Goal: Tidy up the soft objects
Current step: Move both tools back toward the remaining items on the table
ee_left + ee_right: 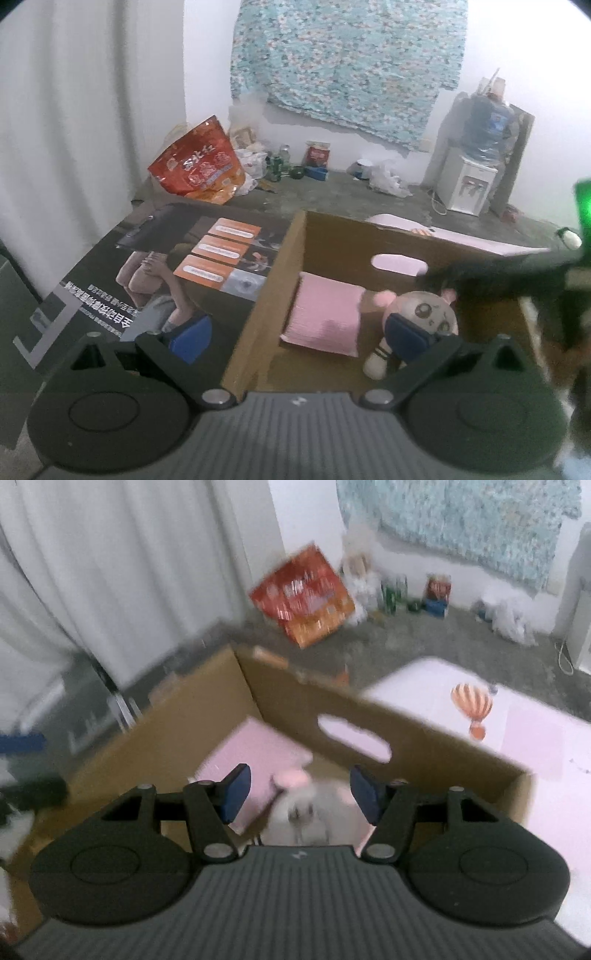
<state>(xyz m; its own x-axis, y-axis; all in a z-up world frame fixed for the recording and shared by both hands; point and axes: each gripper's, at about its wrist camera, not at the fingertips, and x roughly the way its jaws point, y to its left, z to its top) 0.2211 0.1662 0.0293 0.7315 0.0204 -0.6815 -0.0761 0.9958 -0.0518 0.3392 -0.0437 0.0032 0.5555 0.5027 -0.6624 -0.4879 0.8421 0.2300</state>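
left gripper (299,338) jaws spread wide over box edge | right gripper (299,794) jaws spread, holding nothing, above the blurred doll | doll (417,325) lies inside cardboard box (280,273) beside pink pillow (325,317) | red bag (199,166) on floor beyond
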